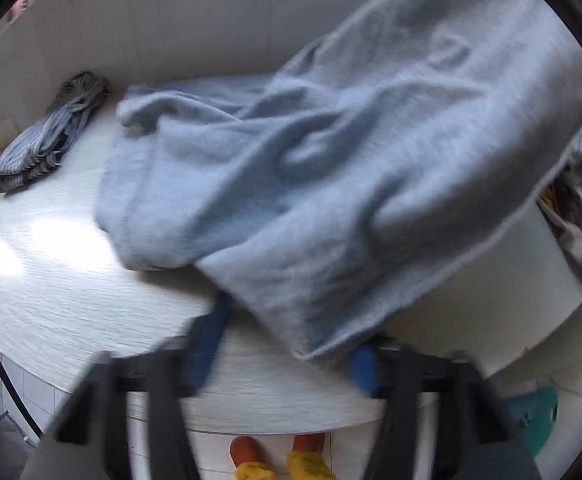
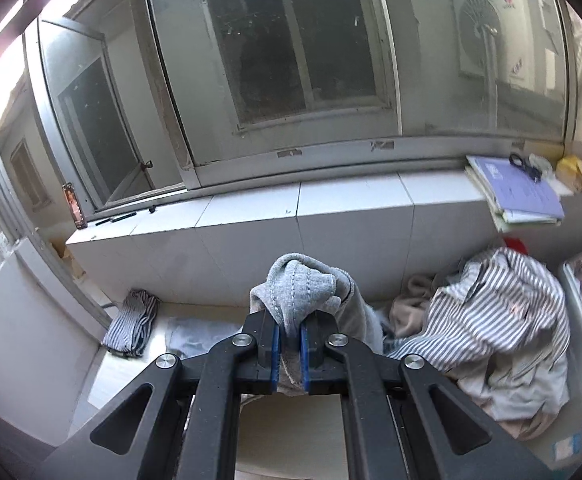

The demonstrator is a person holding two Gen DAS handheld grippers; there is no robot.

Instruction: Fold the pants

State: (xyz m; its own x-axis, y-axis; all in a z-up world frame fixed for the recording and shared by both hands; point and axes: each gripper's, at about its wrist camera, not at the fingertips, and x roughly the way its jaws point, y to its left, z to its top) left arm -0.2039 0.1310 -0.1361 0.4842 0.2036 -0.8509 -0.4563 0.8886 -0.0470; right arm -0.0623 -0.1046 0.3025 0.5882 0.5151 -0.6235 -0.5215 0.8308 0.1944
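My right hand-held gripper (image 2: 290, 340) pinches a bunched end of the grey-blue fleece pants (image 1: 311, 168); the rest trails onto the tabletop (image 1: 51, 272). The spread left hand-held gripper (image 1: 287, 348) should catch the near hem before I lay them flat.

No readable text, red logo on outdoor air-conditioner unit (image 2: 503, 36) too blurred to read

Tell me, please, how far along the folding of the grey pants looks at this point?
Done: a folded striped garment already lies at the table's far left. In hand: the right gripper is shut on a bunched end of the grey pants, lifting it, while the left gripper sits open at the hanging lower edge, not gripping it. Left: the pants are crumpled, no fold made; a striped pile waits.
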